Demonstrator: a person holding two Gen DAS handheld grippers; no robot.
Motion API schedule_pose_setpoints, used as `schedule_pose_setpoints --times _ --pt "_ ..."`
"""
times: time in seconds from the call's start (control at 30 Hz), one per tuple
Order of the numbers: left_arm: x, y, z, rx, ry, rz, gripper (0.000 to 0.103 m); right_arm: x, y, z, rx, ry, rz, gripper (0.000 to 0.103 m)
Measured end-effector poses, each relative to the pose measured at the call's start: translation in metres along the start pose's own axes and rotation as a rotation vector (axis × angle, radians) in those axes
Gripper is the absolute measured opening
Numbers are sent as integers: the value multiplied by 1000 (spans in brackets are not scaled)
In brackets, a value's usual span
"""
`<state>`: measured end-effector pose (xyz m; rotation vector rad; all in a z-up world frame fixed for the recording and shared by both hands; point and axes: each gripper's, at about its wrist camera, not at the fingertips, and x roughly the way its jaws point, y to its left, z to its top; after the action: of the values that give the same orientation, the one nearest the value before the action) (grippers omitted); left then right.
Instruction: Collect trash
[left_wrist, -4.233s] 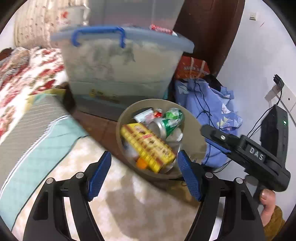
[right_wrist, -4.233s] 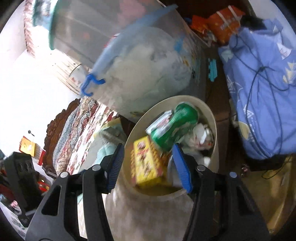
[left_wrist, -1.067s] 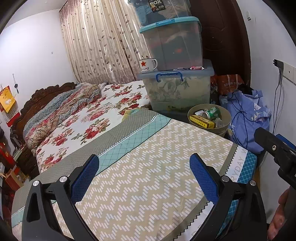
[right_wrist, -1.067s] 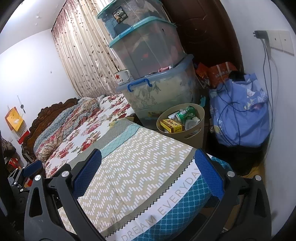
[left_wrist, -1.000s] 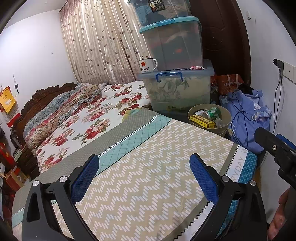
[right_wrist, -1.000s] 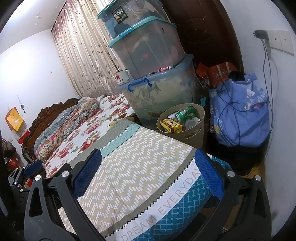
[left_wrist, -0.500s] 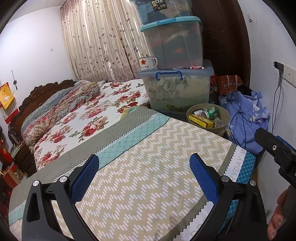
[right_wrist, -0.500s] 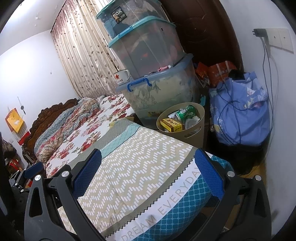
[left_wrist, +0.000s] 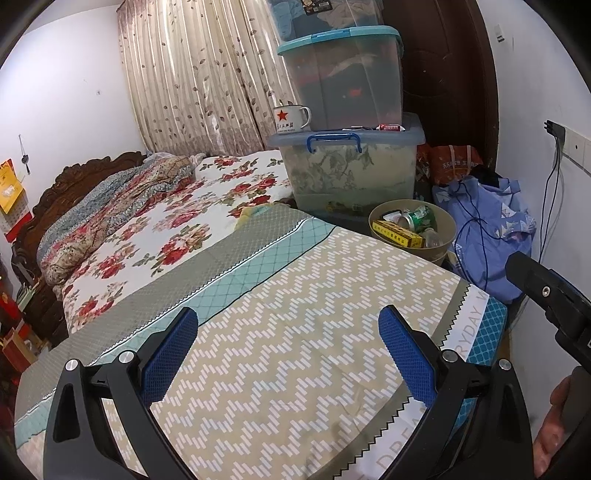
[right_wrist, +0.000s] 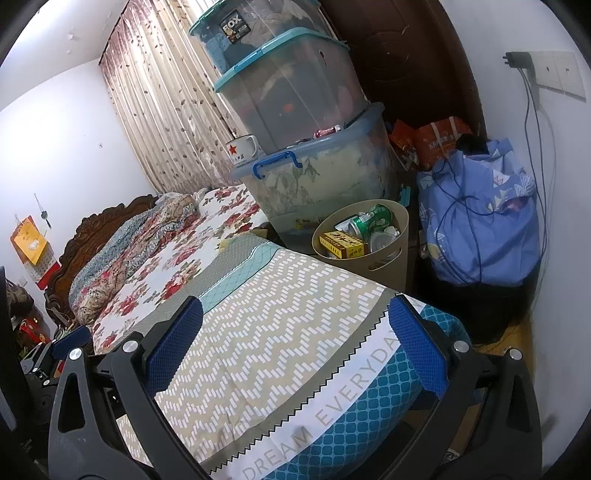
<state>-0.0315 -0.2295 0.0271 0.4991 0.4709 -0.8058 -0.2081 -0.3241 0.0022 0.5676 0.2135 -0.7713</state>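
Note:
A beige trash bin (left_wrist: 445, 221) stands on the floor at the foot of the bed, also in the right wrist view (right_wrist: 402, 236). It holds a yellow box (left_wrist: 397, 233), a green can (right_wrist: 371, 218) and other litter. My left gripper (left_wrist: 291, 332) is open and empty, held above the bed, well back from the bin. My right gripper (right_wrist: 295, 325) is open and empty too, over the bed's corner. Part of the right gripper's body shows at the right edge of the left wrist view.
The bed (left_wrist: 295, 332) carries a zigzag cover and a floral sheet (left_wrist: 177, 221). Stacked clear storage boxes (left_wrist: 347, 170) with a white mug (left_wrist: 290, 119) stand behind the bin. A blue cloth bundle (right_wrist: 480, 221) with cables lies by the wall.
Since 4.2 s ago both grippers pulled far back from right above the bin to over the bed. In the last second the views shifted only slightly.

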Motion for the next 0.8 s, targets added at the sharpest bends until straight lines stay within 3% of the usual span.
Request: schedule_pose_setpoints --times 0.8 --pt "2 1 -3 12 2 16 94 2 -1 -1 7 7 1 99"
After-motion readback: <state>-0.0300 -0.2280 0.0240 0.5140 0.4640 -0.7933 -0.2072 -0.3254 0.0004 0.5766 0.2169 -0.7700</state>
